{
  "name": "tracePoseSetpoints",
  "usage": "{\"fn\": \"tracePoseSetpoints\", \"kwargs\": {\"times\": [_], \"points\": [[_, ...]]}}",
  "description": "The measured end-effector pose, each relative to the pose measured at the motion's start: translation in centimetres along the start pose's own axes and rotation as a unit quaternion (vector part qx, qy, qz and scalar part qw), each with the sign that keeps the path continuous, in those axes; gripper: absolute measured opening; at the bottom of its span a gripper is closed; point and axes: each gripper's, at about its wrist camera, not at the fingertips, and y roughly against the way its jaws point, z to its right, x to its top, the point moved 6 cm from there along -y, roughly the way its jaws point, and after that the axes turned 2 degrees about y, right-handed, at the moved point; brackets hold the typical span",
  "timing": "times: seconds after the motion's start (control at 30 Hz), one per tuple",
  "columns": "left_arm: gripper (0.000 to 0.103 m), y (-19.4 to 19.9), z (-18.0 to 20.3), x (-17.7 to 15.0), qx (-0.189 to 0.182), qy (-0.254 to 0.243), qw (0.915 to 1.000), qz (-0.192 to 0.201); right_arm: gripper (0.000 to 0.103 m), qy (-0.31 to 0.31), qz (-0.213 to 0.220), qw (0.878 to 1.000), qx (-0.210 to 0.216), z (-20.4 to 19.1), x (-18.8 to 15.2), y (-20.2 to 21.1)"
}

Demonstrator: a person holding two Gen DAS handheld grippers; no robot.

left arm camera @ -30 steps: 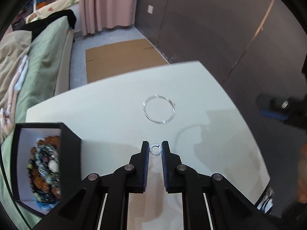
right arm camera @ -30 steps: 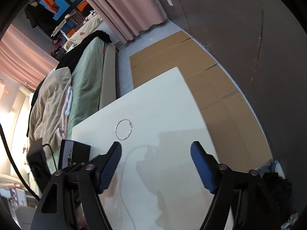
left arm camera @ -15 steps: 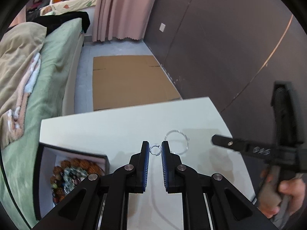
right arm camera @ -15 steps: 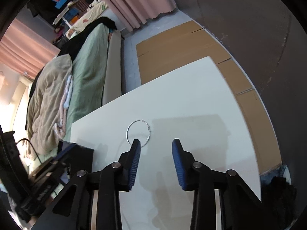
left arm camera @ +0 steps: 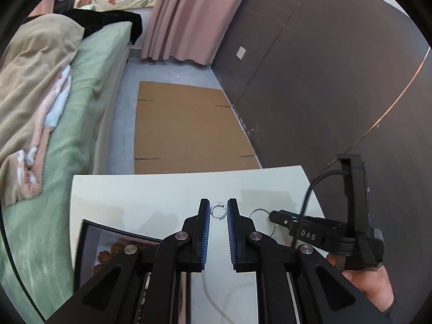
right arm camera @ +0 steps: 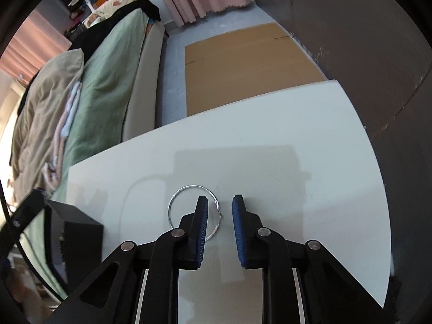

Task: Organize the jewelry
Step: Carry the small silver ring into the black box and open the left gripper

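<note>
Presently, the left gripper (left arm camera: pixel 218 212) was clamped on a small silver hoop (left arm camera: pixel 217 211), held above the white table (right arm camera: pixel 297 135) beside the open black box (left arm camera: pixel 89 243) of beaded bracelets. The right gripper (right arm camera: pixel 219 208) was closing astride the rim of the large thin ring (right arm camera: pixel 189 189) lying flat on the table; its pads did not yet press the wire. In my judgement, the rim should be centred between the pads before lifting, since thin wire slips easily.
</note>
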Motion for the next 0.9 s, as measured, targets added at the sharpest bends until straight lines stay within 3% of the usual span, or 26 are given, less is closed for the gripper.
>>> {"fn": "tracePoseSetpoints", "kwargs": {"times": [0.07, 0.13, 0.6, 0.9], "points": [[0.013, 0.4, -0.3, 0.0, 0.001, 0.003, 1.0000, 0.002, 0.007, 0.006, -0.001, 1.000, -0.017, -0.2, -0.2, 0.0], [0.013, 1.0, -0.6, -0.1, 0.002, 0.006, 1.0000, 0.004, 0.004, 0.010, -0.007, 1.000, -0.007, -0.5, -0.5, 0.1], [0.013, 5.4, -3.5, -1.7, 0.021, 0.030, 0.9992, 0.018, 0.004, -0.002, 0.049, 0.994, 0.099, -3.7, -2.2, 5.1], [0.015, 6.2, -4.5, -2.6, 0.015, 0.054, 0.9984, 0.012, 0.004, 0.009, 0.074, 0.988, 0.137, -6.4, -3.4, 7.5]]}}
